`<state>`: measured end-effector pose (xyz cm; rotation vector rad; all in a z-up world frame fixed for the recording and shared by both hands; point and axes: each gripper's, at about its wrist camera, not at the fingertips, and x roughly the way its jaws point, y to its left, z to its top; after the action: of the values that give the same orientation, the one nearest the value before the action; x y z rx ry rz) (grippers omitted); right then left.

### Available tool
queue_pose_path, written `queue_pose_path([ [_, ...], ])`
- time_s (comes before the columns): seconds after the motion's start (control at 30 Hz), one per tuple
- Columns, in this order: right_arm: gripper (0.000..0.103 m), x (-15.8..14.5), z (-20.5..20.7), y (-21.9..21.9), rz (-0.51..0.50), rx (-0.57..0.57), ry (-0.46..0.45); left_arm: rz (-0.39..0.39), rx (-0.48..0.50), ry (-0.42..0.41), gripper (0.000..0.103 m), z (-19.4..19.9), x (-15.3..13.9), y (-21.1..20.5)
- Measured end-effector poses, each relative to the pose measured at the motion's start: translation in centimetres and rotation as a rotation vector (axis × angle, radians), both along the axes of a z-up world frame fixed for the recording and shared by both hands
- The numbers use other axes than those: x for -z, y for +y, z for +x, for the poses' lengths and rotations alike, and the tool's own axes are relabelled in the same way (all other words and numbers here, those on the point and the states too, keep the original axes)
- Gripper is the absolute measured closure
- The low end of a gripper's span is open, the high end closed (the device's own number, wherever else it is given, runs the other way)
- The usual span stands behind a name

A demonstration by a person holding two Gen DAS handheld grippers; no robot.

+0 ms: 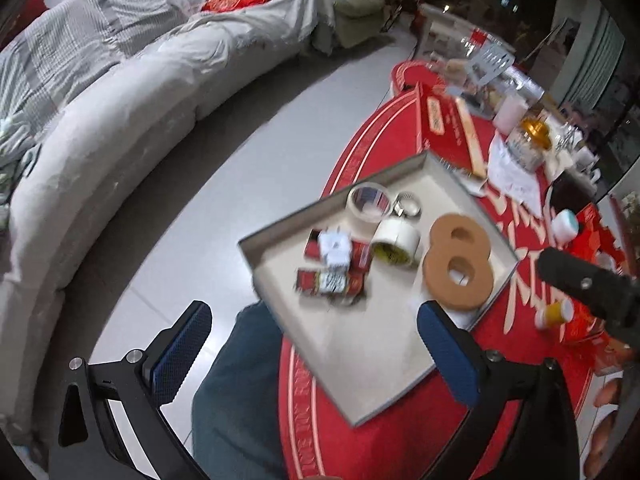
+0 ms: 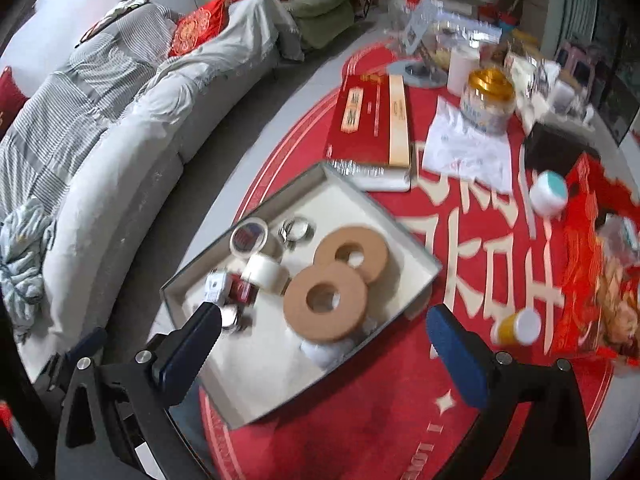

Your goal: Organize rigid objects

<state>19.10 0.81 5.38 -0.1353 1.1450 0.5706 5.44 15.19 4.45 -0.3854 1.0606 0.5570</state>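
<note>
A shallow white tray (image 1: 360,360) sits at the near edge of the round red table (image 1: 380,448). It holds two cork rings (image 1: 458,258) lying together like an 8, a white tape roll (image 1: 394,242), a clear tape roll (image 1: 370,200), a small metal ring (image 1: 408,206) and small red-and-white boxes (image 1: 334,268). My left gripper (image 1: 314,312) hangs open above the tray's near part, holding nothing. My right gripper (image 2: 326,314) is open over the cork rings (image 2: 326,300), also holding nothing. A yellow bottle (image 2: 518,326) with a white cap lies right of the tray (image 2: 304,384).
A white jar with a teal lid (image 2: 550,192), a red flat box (image 2: 368,124), a gold-lidded jar (image 2: 488,98), white paper (image 2: 468,148) and a red snack bag (image 2: 600,260) crowd the table's far and right side. A grey sofa (image 2: 120,140) stands left. A person's trouser leg (image 1: 240,380) is below the tray.
</note>
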Motion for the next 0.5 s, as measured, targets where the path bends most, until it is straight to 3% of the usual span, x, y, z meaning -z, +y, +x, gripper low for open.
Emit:
queue_pose_path([
  [0.17,0.0,0.3,-0.8,-0.5,-0.051,-0.008,0.047,0.034,-0.025,0.051,0.0,-0.9,0.2,-0.8],
  [0.5,0.0,0.6,-2.2,0.1,-0.091,-0.049,0.054,0.041,-0.037,0.053,0.0,-1.6,-0.2,-1.0],
])
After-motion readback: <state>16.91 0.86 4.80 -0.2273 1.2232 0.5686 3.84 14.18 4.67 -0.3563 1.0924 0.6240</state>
